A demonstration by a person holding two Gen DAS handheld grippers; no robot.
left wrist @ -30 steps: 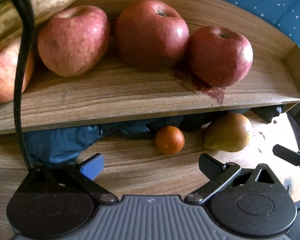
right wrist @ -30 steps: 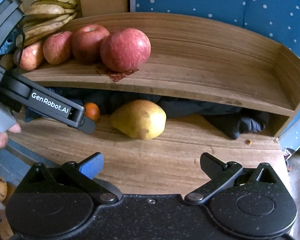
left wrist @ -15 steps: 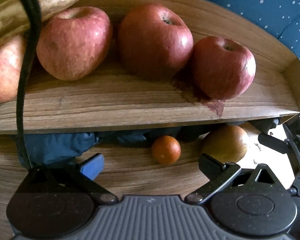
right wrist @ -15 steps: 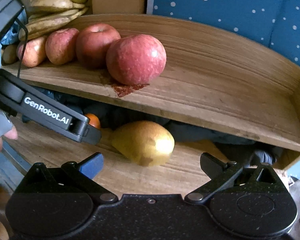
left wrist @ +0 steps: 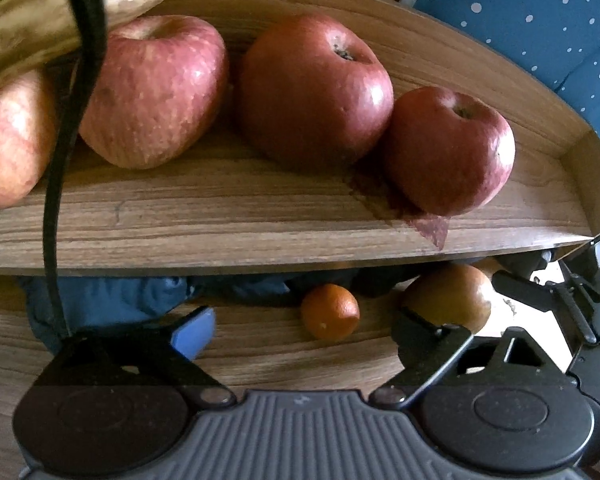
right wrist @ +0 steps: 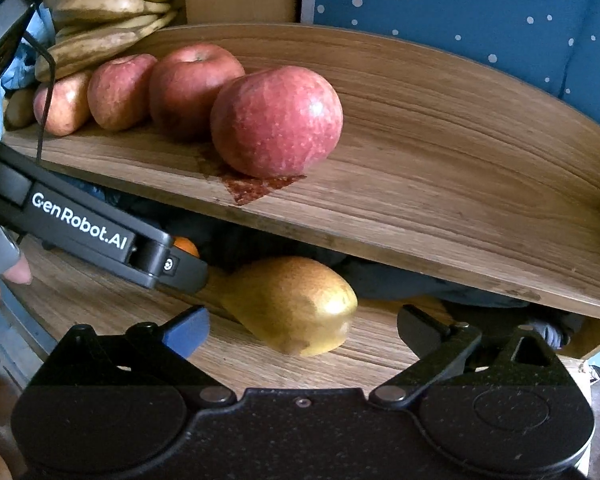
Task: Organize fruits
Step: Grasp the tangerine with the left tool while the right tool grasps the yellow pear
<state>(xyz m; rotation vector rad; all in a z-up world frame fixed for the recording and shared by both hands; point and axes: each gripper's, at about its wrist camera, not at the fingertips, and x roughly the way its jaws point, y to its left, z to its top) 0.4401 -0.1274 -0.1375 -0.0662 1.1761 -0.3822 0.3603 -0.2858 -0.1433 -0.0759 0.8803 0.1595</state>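
A yellow-brown pear point(right wrist: 296, 304) lies on the lower wooden shelf point(right wrist: 112, 308), right in front of my open, empty right gripper point(right wrist: 304, 328). A small orange point(left wrist: 330, 311) lies beside it; the pear also shows in the left wrist view point(left wrist: 448, 298). My left gripper point(left wrist: 304, 328) is open and empty, facing the orange from a short distance. Several red apples point(right wrist: 276, 120) sit in a row on the upper shelf point(right wrist: 440, 184), with bananas point(right wrist: 108, 20) at its left end. The left gripper's body point(right wrist: 84, 232) crosses the right wrist view.
Dark blue cloth point(left wrist: 112, 300) is stuffed under the upper shelf behind the fruit. A reddish stain point(right wrist: 260, 186) marks the upper shelf's front edge. A black cable point(left wrist: 66, 140) hangs across the left wrist view. A blue dotted fabric point(right wrist: 480, 12) stands behind.
My right gripper has moved in toward the pear, which now sits between the fingertips' line. My left gripper has crept closer to the shelf and the orange.
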